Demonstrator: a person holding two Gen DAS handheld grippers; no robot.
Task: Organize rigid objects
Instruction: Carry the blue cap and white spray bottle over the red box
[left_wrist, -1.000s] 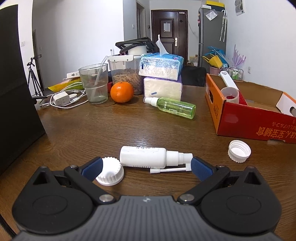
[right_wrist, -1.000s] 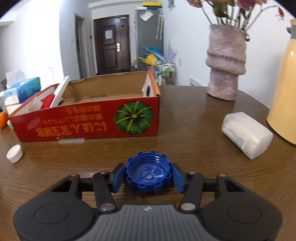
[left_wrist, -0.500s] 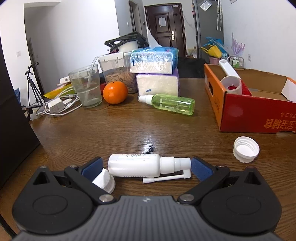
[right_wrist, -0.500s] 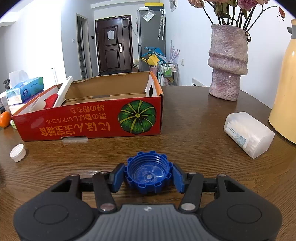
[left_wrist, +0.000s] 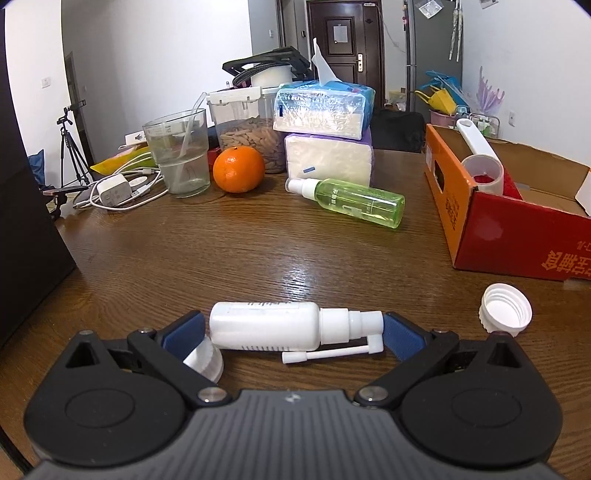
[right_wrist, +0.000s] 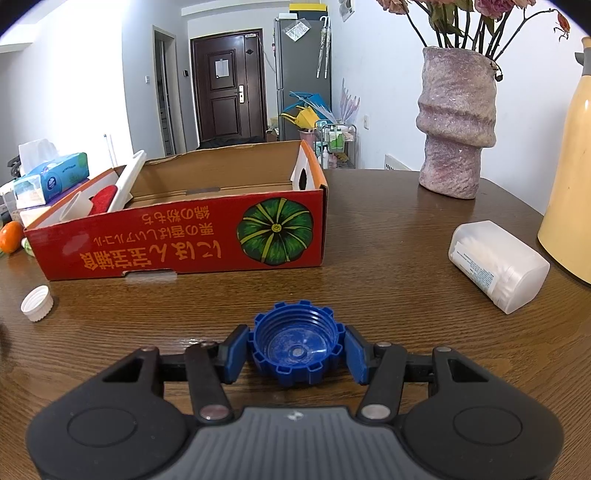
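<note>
The left gripper (left_wrist: 291, 334) was open wide, with a white spray bottle (left_wrist: 273, 326) lying on its side between the blue fingers. The right finger touched the bottle's nozzle end. The left finger sat just beside the bottle's base, and it was hard to tell if it touched. A thin white tube (left_wrist: 325, 355) lay just under the bottle. A white cap (left_wrist: 205, 363) was tucked by the left finger, partly hidden. Another white cap (left_wrist: 505, 314) lay open side up to the right, near the gripper. Farther off, a green spray bottle (left_wrist: 354, 202) lay on its side on the brown table (left_wrist: 258, 254). Behind it were two tissue packs (left_wrist: 327, 136), an orange (left_wrist: 239, 169), a clear cup (left_wrist: 179, 151) and a white charger (left_wrist: 112, 190) with its cords. A red box (left_wrist: 517, 225) stood on the right with a white scoop (left_wrist: 480, 158) in it.

The right gripper (right_wrist: 295, 349) was partly closed around a blue cap (right_wrist: 295, 343), open side up. Both blue fingers sat right against its bumpy sides. The same red box (right_wrist: 177, 240) was far and to the left, with a green pumpkin picture on it. A small white cap (right_wrist: 37, 302) lay near the box's left end. To the right, a white container (right_wrist: 496, 266) lay on its side. Farther right stood a yellow jug (right_wrist: 569, 192), and a pink vase (right_wrist: 456, 129) stood far back.
</note>
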